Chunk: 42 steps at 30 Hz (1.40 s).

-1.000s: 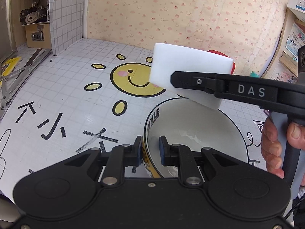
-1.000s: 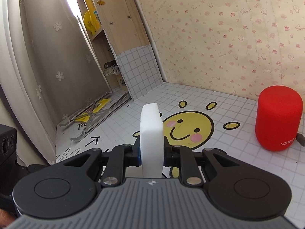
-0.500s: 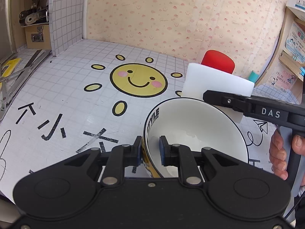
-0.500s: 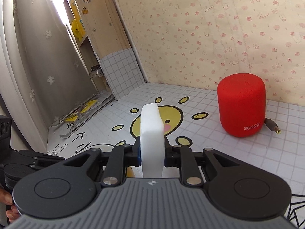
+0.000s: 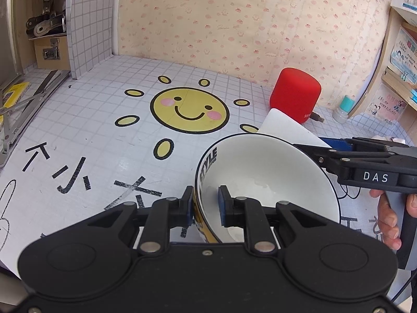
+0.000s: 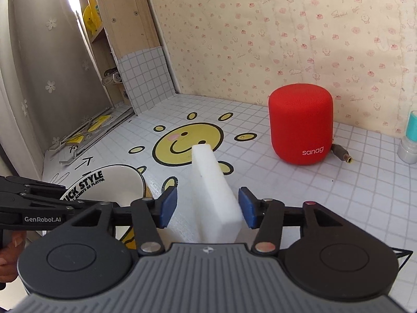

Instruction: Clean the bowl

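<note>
My left gripper (image 5: 206,203) is shut on the rim of a white bowl (image 5: 263,172) with a yellow outside and black "STYLE" lettering, tilted on its side. The bowl also shows at the left of the right wrist view (image 6: 114,182). My right gripper (image 6: 207,206) is open, its blue pads apart on either side of a white sponge block (image 6: 213,195) that leans between them, loose. In the left wrist view the sponge (image 5: 282,127) sits just behind the bowl's far rim, with the right gripper (image 5: 336,146) reaching in from the right.
A red cylindrical "sanag" speaker (image 6: 301,124) with a cable plug (image 6: 341,154) stands at the back right. A small teal-capped bottle (image 6: 410,138) is at the far right. A wooden shelf unit (image 6: 122,34) and metal brackets (image 5: 20,96) are at the left. The tiled mat carries a smiling sun print (image 5: 189,109).
My right gripper came down and to the right from above the bowl and opened, letting go of the sponge beside the bowl. My left gripper kept the bowl still.
</note>
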Motion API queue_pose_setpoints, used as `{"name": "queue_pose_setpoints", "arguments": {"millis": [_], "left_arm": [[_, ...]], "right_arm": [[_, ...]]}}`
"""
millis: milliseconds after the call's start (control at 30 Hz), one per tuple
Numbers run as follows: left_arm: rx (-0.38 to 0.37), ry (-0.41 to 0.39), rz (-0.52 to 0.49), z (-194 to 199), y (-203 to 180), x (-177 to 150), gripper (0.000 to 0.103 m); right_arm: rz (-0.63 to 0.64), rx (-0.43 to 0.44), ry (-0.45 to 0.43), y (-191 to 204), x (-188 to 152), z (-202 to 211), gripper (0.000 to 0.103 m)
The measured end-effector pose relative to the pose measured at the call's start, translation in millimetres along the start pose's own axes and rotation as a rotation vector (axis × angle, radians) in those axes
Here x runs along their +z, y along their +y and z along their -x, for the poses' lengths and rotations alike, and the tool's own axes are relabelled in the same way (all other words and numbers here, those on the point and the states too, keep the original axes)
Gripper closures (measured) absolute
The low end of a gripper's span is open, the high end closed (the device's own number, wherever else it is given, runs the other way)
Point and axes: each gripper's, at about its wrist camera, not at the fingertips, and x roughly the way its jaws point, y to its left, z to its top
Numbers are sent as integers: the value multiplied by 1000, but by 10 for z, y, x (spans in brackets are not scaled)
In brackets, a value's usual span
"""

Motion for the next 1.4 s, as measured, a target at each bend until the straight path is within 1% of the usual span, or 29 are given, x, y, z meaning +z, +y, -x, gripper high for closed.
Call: {"name": "queue_pose_setpoints", "arguments": {"millis": [133, 200, 233, 267, 300, 333, 433, 533, 567, 600, 667, 767, 900, 1033, 1067, 1100, 1200, 1300, 1400], "left_arm": [[-1, -1, 1, 1, 5, -6, 83], [-2, -2, -1, 3, 5, -9, 83], [-1, -3, -3, 4, 4, -11, 83], [-1, -4, -4, 4, 3, -12, 83], [-2, -4, -5, 5, 4, -13, 83], [-3, -5, -5, 5, 6, -13, 83], [-8, -6, -4, 4, 14, -17, 83], [-12, -6, -5, 6, 17, -18, 83], [-13, -6, -5, 5, 19, -16, 83], [-13, -5, -4, 6, 20, -16, 83], [-14, -6, -6, 7, 20, -18, 83], [-16, -10, -10, 7, 18, -23, 83], [-18, -13, -14, 6, 17, -30, 83], [-29, -17, -8, 4, 35, -31, 83], [-29, -18, -8, 5, 34, -32, 83], [-28, -20, -11, 9, 29, -38, 83], [-26, -26, -16, 13, 20, -47, 83], [-26, -25, -14, 14, 34, -56, 83], [-27, -22, -11, 9, 45, -51, 83]], "right_arm": [[61, -18, 29, 59, 100, -31, 44], [85, -20, 43, 89, 126, -35, 48], [95, -20, 48, 102, 132, -35, 52], [104, -21, 54, 113, 138, -36, 64], [109, -29, 60, 119, 140, -43, 74], [113, -38, 66, 125, 143, -50, 76], [128, -36, 82, 131, 154, -80, 76], [157, -17, 122, 168, 181, -144, 76], [161, -24, 136, 174, 211, -167, 77], [165, -30, 144, 183, 221, -177, 81], [191, -54, 167, 223, 253, -208, 81], [240, -60, 184, 286, 282, -216, 81], [244, -54, 174, 290, 270, -212, 82], [191, -43, 149, 247, 270, -193, 83], [153, -33, 117, 213, 284, -161, 83], [116, -21, 87, 180, 300, -132, 83], [26, 57, 21, 96, 370, -92, 83], [19, 112, -17, 127, 429, -141, 83], [26, 136, -23, 214, 447, -230, 83]]}}
